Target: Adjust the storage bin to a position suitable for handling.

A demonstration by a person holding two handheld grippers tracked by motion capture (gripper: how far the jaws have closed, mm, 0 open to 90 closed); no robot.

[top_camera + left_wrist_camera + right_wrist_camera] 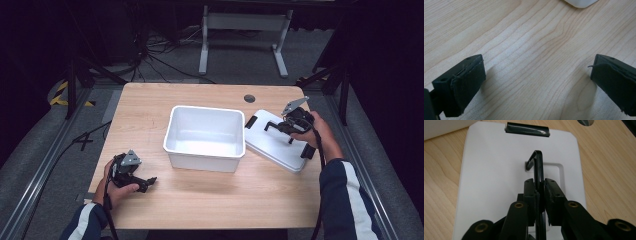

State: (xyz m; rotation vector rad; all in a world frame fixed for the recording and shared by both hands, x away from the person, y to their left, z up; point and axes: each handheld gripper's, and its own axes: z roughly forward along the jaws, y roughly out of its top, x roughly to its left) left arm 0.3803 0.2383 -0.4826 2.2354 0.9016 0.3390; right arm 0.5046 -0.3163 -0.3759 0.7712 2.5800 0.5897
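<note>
Here right tongs (pixel 540 191) pinch lid handle (pixel 537 167).

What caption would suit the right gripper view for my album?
Right gripper pinching the black handle of a white lid lying on the wooden table.

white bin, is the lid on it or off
Off. The white bin stands open-topped; its lid lies flat on the table beside it, touching its rim.

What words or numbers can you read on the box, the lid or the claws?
None: no words, numbers or signs can be read on the white box, the white lid, its black handle, the left claw, the right claw or the wooden table.
</note>
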